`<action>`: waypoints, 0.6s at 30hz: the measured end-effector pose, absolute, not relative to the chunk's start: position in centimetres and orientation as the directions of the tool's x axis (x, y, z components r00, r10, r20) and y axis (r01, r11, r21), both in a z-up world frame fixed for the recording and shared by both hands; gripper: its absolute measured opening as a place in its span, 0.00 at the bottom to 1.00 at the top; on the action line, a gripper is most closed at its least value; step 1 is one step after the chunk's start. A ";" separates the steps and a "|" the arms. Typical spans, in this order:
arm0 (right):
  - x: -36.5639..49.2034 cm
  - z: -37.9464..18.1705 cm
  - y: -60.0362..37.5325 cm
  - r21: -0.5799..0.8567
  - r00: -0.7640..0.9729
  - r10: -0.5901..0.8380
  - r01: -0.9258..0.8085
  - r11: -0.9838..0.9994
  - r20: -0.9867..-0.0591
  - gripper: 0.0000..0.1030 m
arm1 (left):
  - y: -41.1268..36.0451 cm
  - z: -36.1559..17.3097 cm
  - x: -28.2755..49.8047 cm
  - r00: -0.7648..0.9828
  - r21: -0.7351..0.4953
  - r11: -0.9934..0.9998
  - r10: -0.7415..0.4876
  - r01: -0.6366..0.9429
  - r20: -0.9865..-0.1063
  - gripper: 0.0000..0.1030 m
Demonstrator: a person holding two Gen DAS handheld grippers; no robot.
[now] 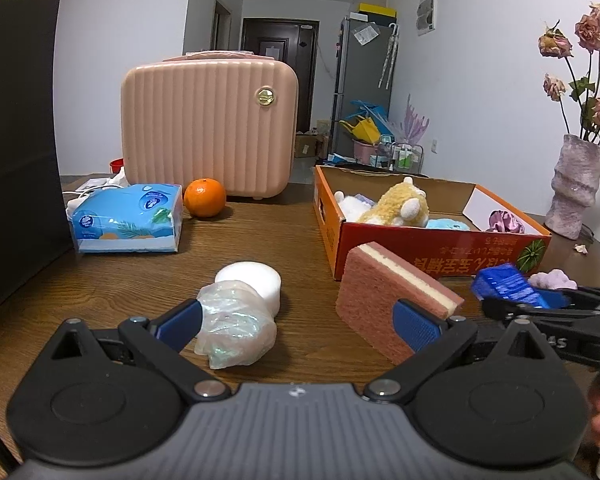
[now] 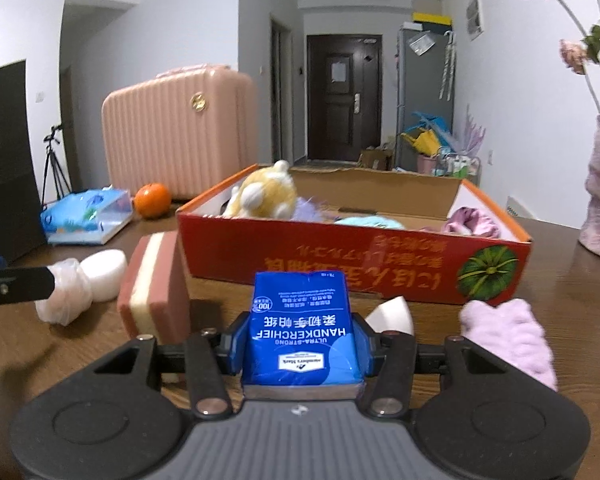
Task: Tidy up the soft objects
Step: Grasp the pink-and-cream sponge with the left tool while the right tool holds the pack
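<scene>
Both wrist cameras sit low over the worktop, facing the far door. The left looks from further left, close to the sponge; the right sits near the box. Both views share box, sponge and suitcase.

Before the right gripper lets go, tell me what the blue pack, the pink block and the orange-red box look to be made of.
Handkerchief pack: glossy plastic film over paper tissues, going by its sheen and printed label.
Sponge: foam, apparently, with a cream layer between two coarse, matte pink scouring faces.
Fruit box: printed cardboard; the inner walls are bare brown.
</scene>
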State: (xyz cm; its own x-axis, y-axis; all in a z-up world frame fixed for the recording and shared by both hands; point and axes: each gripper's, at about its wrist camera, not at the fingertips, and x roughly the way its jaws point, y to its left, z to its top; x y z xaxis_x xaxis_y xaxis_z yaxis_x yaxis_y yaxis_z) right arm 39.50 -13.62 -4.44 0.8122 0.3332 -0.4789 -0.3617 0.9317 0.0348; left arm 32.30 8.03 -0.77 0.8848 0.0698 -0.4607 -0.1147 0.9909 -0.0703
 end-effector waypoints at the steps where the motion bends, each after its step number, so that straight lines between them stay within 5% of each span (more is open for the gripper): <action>1: 39.3 -4.3 -14.0 0.037 0.817 0.330 -0.356 0.934 -0.473 0.49 | 8.0 -0.8 32.3 0.886 -0.069 0.991 0.072 -0.116 -0.458 1.00; 18: 38.1 -3.3 -18.1 0.054 0.860 0.289 -0.294 0.954 -0.421 0.49 | 3.7 -0.3 33.7 0.881 -0.053 0.994 0.056 -0.091 -0.469 1.00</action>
State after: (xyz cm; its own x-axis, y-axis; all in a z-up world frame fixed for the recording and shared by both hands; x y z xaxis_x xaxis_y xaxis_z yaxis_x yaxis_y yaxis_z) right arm 38.05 -18.05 -3.33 0.8596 0.2891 -0.4212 -0.2945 0.9541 0.0540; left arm 33.65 3.65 -0.27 0.8814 0.0558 -0.4690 -0.0911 0.9944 -0.0529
